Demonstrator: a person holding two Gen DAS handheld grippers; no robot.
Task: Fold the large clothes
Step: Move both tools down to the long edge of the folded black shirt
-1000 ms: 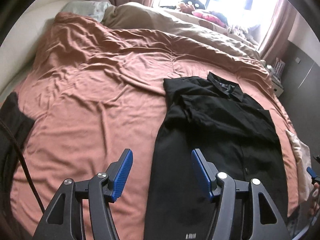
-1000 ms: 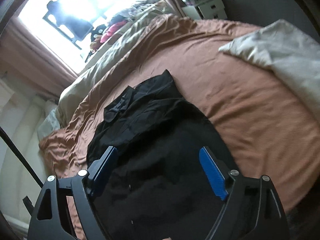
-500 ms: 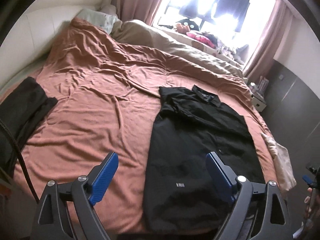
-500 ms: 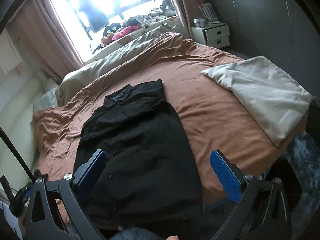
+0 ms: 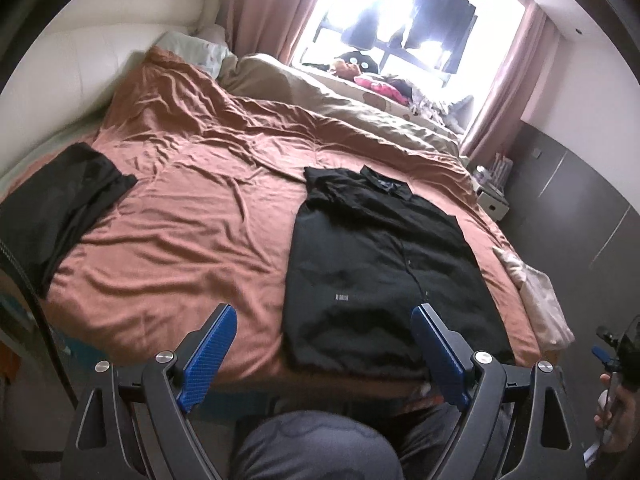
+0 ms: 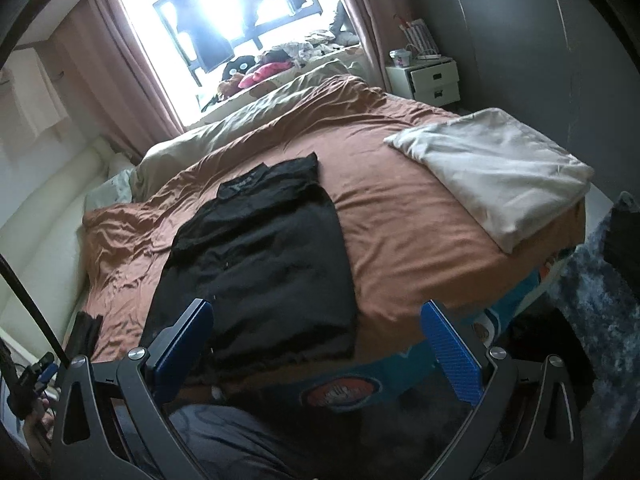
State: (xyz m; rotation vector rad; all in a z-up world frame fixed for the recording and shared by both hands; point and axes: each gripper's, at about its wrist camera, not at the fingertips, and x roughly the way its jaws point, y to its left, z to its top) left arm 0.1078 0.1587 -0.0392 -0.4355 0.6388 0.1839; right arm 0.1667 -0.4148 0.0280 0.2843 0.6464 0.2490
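Observation:
A black collared shirt [image 5: 380,256] lies flat on the rust-brown bed cover [image 5: 192,216], sleeves folded in, hem toward the bed's near edge, collar toward the window. It also shows in the right wrist view [image 6: 264,264]. My left gripper [image 5: 324,356] is open and empty, held back from the bed's near edge, above the person's knee. My right gripper [image 6: 320,344] is open and empty, also off the bed's near edge, with the shirt's hem ahead of its left finger.
Another dark garment [image 5: 56,208] lies at the bed's left edge. A pale folded pillowcase [image 6: 496,168] lies on the right side of the bed. A beige duvet [image 5: 344,108] is bunched by the window. A white nightstand [image 6: 428,80] stands at the far right.
Both grippers have pulled back and up from the shirt to beyond the bed's near edge, and their jaws have opened wider. The shirt stays flat on the bed.

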